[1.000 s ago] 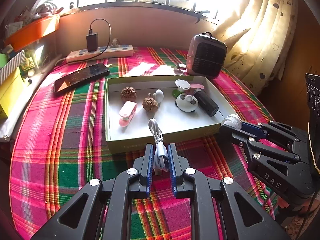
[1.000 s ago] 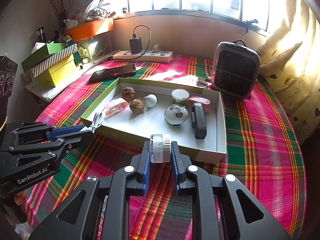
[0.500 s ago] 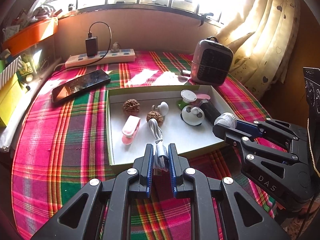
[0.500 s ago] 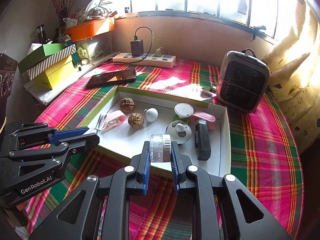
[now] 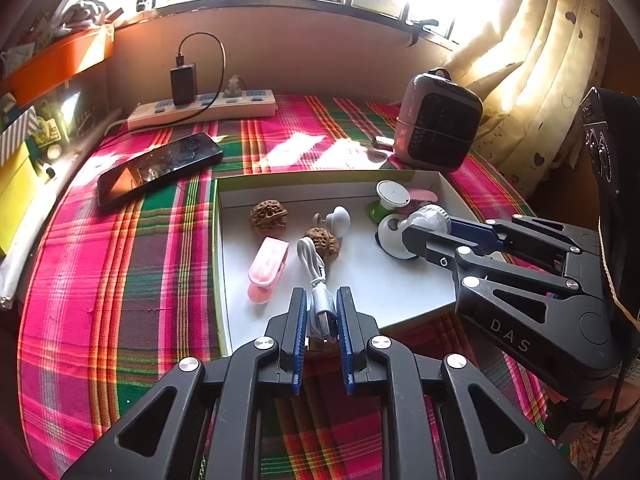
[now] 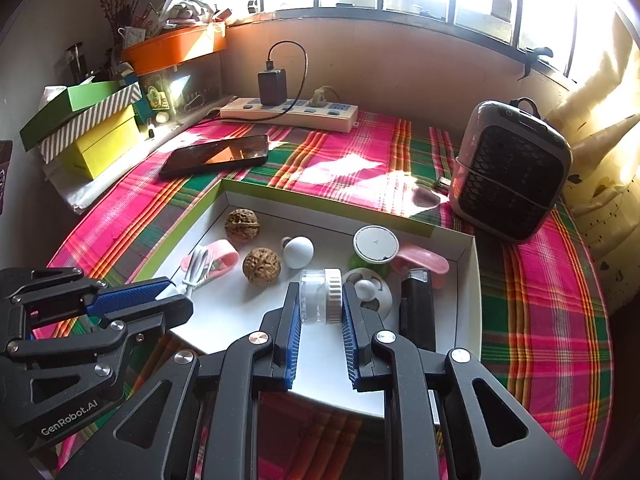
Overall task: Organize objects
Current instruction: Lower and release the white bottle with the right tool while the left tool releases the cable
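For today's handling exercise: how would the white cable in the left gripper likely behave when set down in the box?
The white cable probably flops: its loop droops past the left gripper. It looks light, and is unlikely to roll inside the box.

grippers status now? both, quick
Left gripper: closed on the white USB cable.
Right gripper: closed on the small clear jar with a white lid.

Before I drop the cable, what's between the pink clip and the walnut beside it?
Only the held cable crosses between pink clip and walnut, in the left wrist view.
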`<move>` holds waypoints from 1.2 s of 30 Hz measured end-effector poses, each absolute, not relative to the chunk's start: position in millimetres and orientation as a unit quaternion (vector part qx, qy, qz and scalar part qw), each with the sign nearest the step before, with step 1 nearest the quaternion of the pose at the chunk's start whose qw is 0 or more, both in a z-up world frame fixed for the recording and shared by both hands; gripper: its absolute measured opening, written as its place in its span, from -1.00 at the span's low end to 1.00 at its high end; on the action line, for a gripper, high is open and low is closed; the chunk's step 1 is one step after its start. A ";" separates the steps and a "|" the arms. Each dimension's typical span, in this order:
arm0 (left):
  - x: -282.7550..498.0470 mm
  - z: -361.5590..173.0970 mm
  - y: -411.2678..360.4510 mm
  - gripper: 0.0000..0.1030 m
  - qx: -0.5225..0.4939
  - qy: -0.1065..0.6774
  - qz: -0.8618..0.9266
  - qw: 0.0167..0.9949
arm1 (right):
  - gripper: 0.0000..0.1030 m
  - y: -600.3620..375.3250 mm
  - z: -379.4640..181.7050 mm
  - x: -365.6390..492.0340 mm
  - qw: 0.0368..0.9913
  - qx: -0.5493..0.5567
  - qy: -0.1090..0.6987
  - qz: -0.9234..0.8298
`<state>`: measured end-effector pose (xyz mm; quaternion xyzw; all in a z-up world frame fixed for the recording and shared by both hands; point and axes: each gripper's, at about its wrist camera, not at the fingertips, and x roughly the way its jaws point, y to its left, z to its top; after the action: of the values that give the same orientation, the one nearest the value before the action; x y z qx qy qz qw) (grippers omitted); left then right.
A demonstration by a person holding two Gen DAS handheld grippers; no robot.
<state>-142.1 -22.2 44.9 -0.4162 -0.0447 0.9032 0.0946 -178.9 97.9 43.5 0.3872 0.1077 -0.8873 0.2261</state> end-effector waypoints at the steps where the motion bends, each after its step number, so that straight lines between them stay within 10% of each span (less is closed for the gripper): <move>1: -143.1 44.0 -21.9 -0.74 -0.417 -0.044 0.903 0.094 | -0.61 96.3 42.4 -181.1 0.226 0.389 0.109 -0.887; 36: -166.9 18.9 -25.7 -0.73 -0.444 -0.043 0.891 0.084 | -0.61 72.1 11.8 -222.6 0.221 0.428 0.134 -0.866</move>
<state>-166.9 -25.7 18.9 -0.4440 -0.0429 0.8910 0.0843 -222.6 72.1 11.8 0.4283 0.1335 -0.8660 0.2208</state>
